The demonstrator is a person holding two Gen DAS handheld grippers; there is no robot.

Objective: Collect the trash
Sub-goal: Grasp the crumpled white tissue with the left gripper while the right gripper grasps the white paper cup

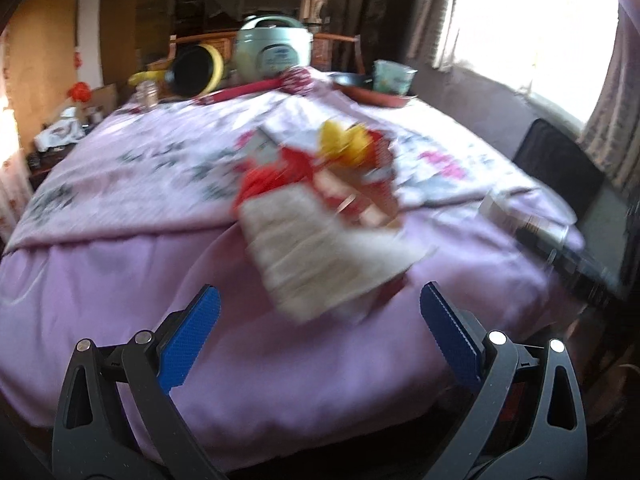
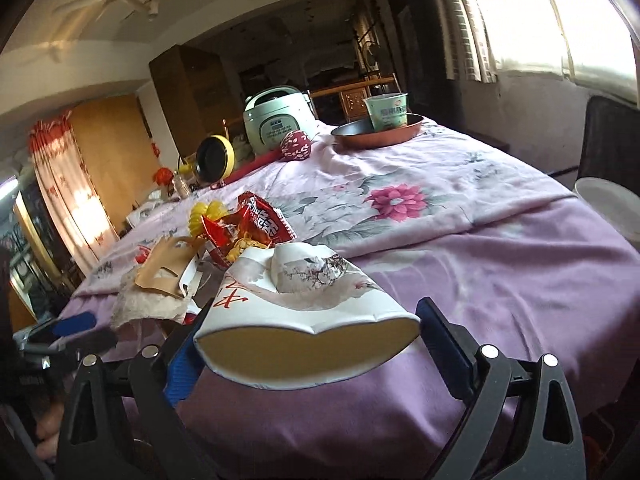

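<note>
A heap of trash lies on the pink-clothed table [image 1: 120, 184]: a crumpled white tissue [image 1: 320, 248], a red snack wrapper [image 1: 360, 168] and yellow plastic [image 1: 344, 140]. My left gripper [image 1: 320, 312] is open and empty just short of the tissue. The view is blurred. My right gripper [image 2: 310, 328] is shut on a crushed white paper cup [image 2: 304, 312] with a flower print, its flattened mouth towards me. In the right wrist view the red wrapper [image 2: 256, 228], yellow plastic [image 2: 208, 212], a brown paper bag [image 2: 168, 268] and the tissue [image 2: 144, 304] lie left of the cup. The left gripper [image 2: 72, 326] shows at the left edge.
At the far end stand a pale green rice cooker [image 2: 280, 120], a yellow-rimmed black pan [image 2: 214, 158], a red patterned ball [image 2: 296, 146] and a copper pan [image 2: 376, 136] holding a green noodle cup [image 2: 386, 110]. A white bowl [image 2: 612, 204] sits at the right edge. A dark chair [image 1: 560, 164] stands by the window.
</note>
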